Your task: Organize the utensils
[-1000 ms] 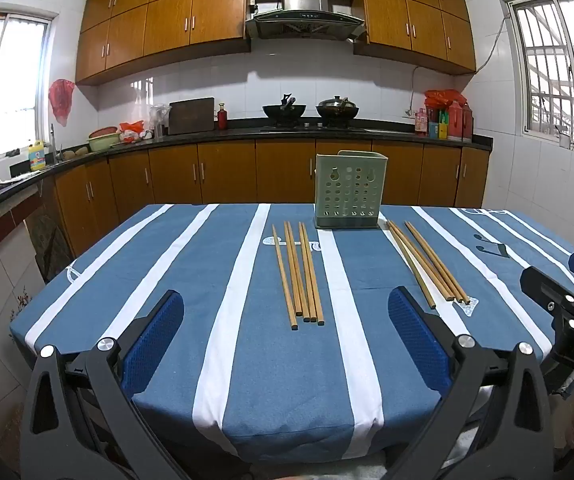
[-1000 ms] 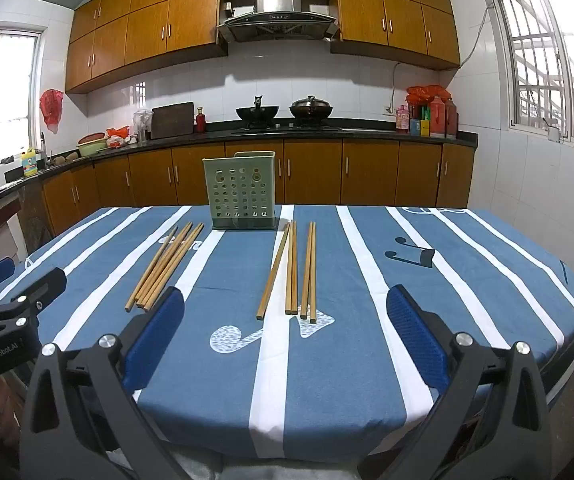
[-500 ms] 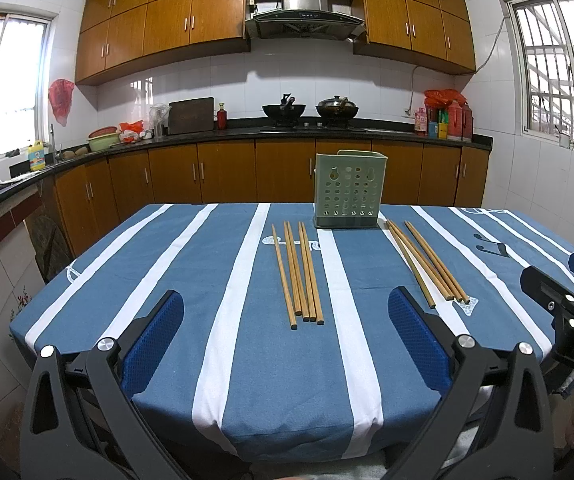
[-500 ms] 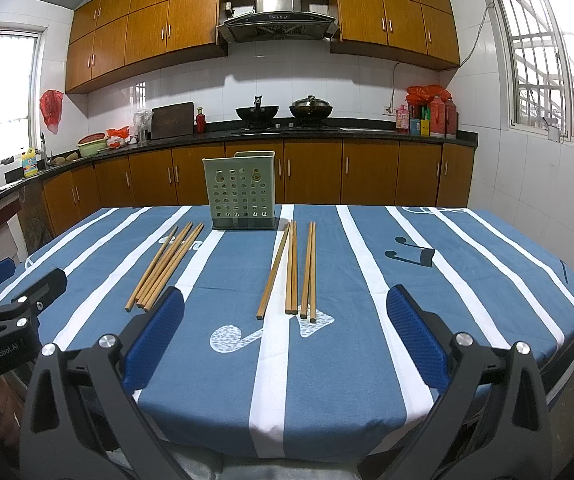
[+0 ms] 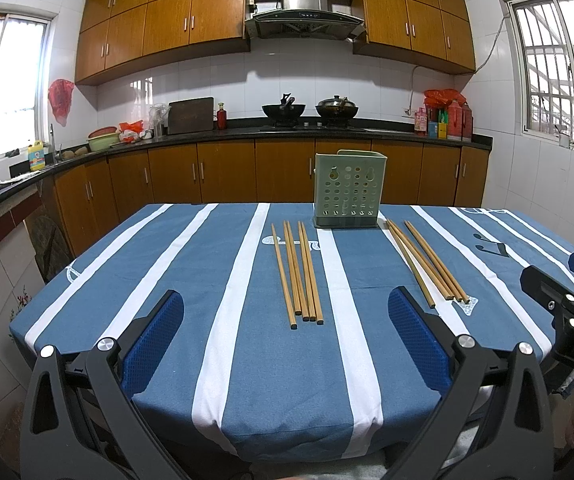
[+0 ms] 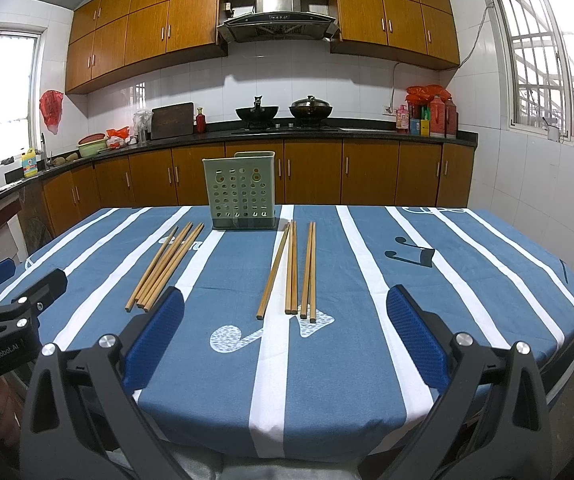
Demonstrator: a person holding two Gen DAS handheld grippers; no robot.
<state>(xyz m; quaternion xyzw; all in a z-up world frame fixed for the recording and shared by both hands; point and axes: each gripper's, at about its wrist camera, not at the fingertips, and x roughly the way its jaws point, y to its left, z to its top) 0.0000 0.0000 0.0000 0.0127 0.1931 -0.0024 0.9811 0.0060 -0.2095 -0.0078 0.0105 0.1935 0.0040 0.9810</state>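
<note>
A pale green perforated utensil holder [image 5: 347,190] stands upright at the far middle of the table; it also shows in the right wrist view [image 6: 242,190]. Two groups of several wooden chopsticks lie on the cloth: a left group [image 5: 298,272] [image 6: 165,266] and a right group [image 5: 427,262] [image 6: 294,270]. My left gripper [image 5: 286,340] is open and empty near the table's front edge, short of the left group. My right gripper [image 6: 283,338] is open and empty, short of the right group.
The table wears a blue cloth with white stripes [image 5: 223,320]. Kitchen counters with wooden cabinets [image 5: 223,172] run behind and to the left. The right gripper's body [image 5: 567,316] shows at the right edge of the left wrist view.
</note>
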